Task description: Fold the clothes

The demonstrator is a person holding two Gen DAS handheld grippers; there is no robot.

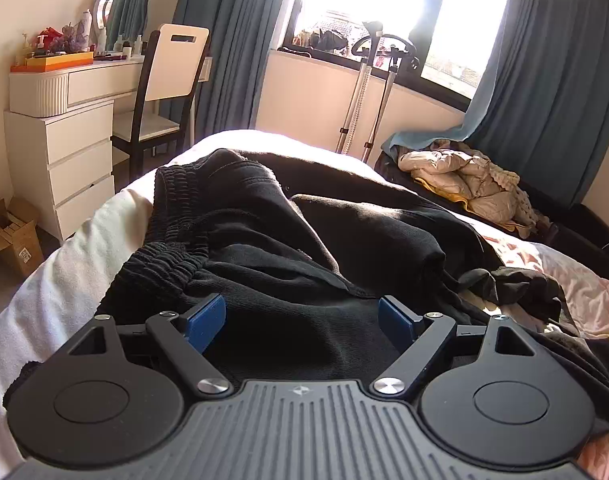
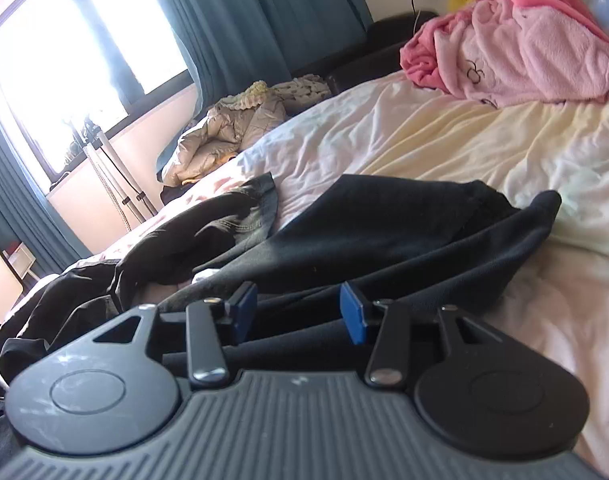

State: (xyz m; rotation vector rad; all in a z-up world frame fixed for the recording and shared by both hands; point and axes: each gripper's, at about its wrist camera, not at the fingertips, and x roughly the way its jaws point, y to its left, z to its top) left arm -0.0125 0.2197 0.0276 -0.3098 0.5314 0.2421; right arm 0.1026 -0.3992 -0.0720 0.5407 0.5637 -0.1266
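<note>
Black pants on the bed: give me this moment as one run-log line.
left gripper: open, over black pants near waistband | right gripper: open, over pant leg | fold: not started | bed

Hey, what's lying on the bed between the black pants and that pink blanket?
Only bare, rumpled bedsheet. In the right wrist view, nothing sits between the black pants and the pink blanket.
</note>
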